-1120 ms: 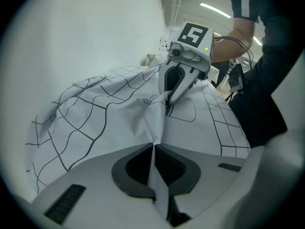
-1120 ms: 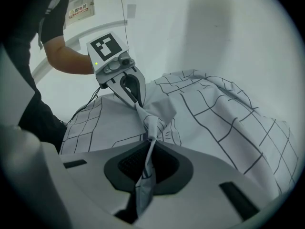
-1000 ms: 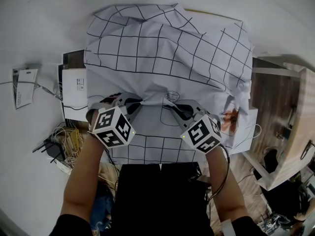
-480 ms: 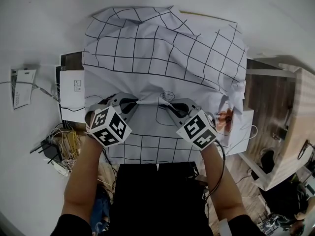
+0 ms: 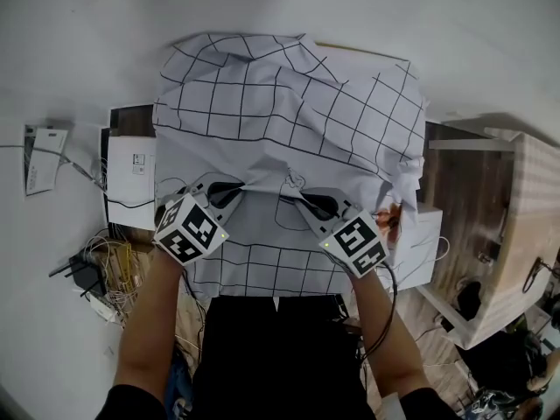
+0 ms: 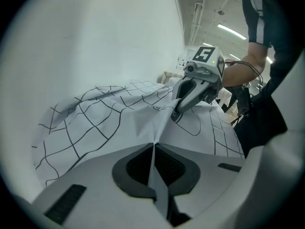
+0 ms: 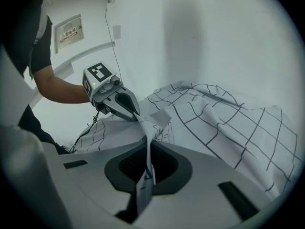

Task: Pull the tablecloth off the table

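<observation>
A white tablecloth [image 5: 289, 112] with a black grid lies rumpled over the table, its near part hanging down towards the person. My left gripper [image 5: 248, 185] is shut on a pinched fold of the tablecloth [image 6: 143, 123] at its near middle. My right gripper [image 5: 291, 191] is shut on another fold of the tablecloth [image 7: 209, 118] just beside it. The two grippers point at each other, a short gap apart. In the left gripper view the right gripper [image 6: 177, 113] shows ahead, and in the right gripper view the left gripper [image 7: 137, 114] shows the same way. The table top is hidden under the cloth.
A white box [image 5: 131, 169] stands at the table's left. Cables and a power strip [image 5: 101, 274] lie on the floor at the left. A wooden shelf unit [image 5: 507, 226] stands at the right. A white wall is behind the table.
The cloth has slid towards the person with both grippers, and its far edge has drawn in from the back of the table. Both grips have held.
</observation>
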A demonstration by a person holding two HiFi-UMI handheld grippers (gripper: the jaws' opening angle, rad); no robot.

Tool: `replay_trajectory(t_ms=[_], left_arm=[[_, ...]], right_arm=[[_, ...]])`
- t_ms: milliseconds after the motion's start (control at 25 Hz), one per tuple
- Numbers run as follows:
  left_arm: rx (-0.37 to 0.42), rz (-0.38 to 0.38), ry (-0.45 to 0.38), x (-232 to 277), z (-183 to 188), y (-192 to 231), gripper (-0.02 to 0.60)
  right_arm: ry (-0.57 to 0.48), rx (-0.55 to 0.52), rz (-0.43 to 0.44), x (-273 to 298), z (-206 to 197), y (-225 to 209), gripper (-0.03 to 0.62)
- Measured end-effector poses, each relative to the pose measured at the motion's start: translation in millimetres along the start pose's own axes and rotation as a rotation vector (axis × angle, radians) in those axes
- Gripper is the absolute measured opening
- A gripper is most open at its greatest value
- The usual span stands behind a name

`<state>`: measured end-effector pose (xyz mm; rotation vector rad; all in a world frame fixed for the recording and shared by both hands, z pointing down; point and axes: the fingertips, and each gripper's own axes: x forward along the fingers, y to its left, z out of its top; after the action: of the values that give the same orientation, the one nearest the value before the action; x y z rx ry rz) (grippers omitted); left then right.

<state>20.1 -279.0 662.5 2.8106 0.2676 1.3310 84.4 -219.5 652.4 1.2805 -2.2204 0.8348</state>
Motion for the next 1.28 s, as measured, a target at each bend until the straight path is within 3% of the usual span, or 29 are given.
replay_trajectory(t_ms=[1040,1280], left_arm=[[0.062,0.133,-0.161,-85.7,89.2,-4.9,0.015],[0.113,0.159,-0.166,-105.4,113.3,-9.7,0.015]], right_arm=[[-0.107,-0.182,-0.075,-78.6,83.2,18.1,0.02],[-0.128,-0.226,-0.081,-101.7,101.5,25.1,0.02]])
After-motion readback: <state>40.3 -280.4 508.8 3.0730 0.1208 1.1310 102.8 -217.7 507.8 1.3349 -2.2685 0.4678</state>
